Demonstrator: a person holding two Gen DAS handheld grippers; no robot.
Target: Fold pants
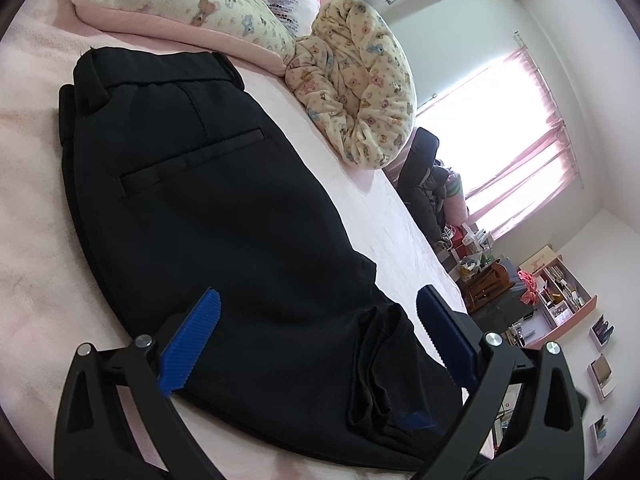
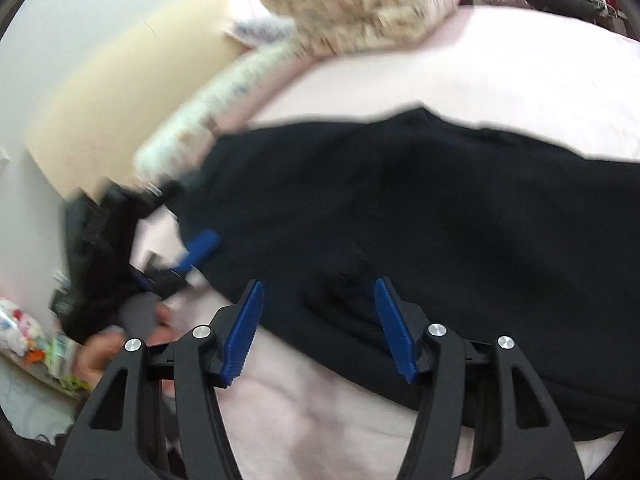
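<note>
Black pants lie folded on the pink bed sheet, with the waistband at the far end and a back pocket facing up. A bunched fold of fabric sits at their near end. My left gripper is open wide and hovers low over that near end, its blue pads apart from the cloth. In the blurred right wrist view, my right gripper is open at the edge of the pants. A small hump of fabric lies between its pads, which do not press on it. The left gripper's blue finger and a hand show at the left.
A bear-print pillow and a rolled bear-print blanket lie at the head of the bed. The bed's edge runs along the right, with dark clothes on a chair, a cluttered desk and a pink shelf beyond.
</note>
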